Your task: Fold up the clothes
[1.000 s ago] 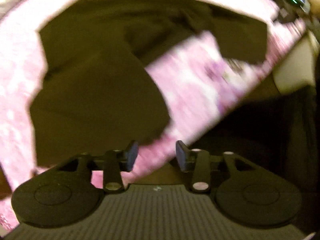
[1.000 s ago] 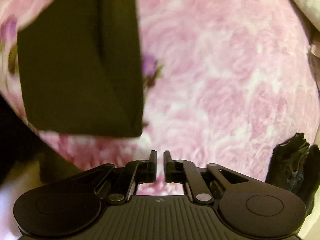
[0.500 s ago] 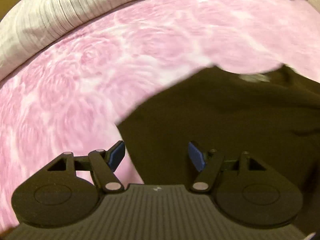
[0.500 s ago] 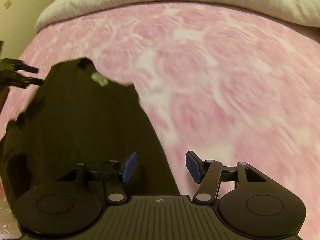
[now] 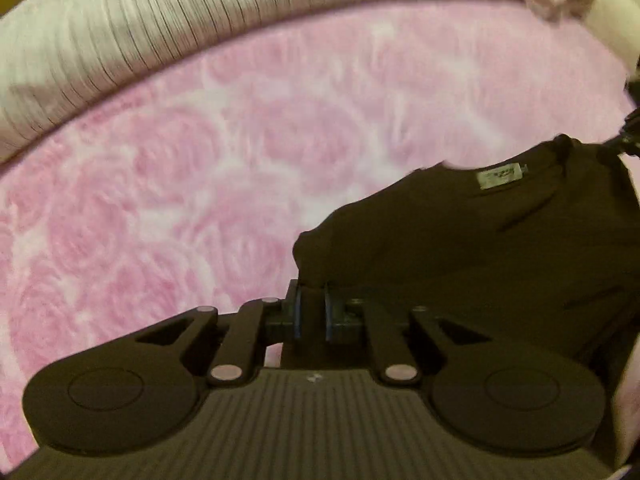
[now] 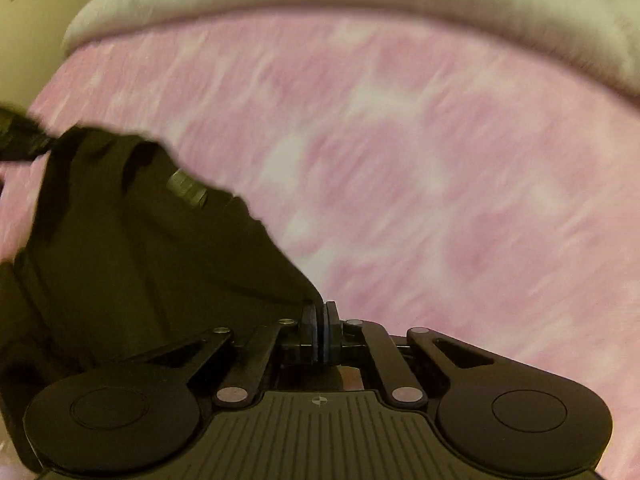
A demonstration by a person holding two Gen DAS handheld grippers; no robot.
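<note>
In the left view, the pink blanket [image 5: 200, 208] is filling the side from 9 o'clock up to 12 o'clock, and a pale striped cover [image 5: 192, 20] is lying along its far edge. The left gripper [image 5: 311, 312] is sitting near 6 o'clock, pinched almost closed on a corner of the dark shirt [image 5: 460, 248], which is spreading out toward 3 o'clock with its white label [image 5: 502, 175] showing at the neck. In the right view, the shirt is lying from 9 o'clock toward the middle, and the right gripper [image 6: 322, 330] is squeezing tight on its other corner at 6 o'clock. The blanket is blurry there. It looks like both tools are holding one edge of the shirt for a fold or a spread. Next, both need to be moving together and keeping the edge straight.
</note>
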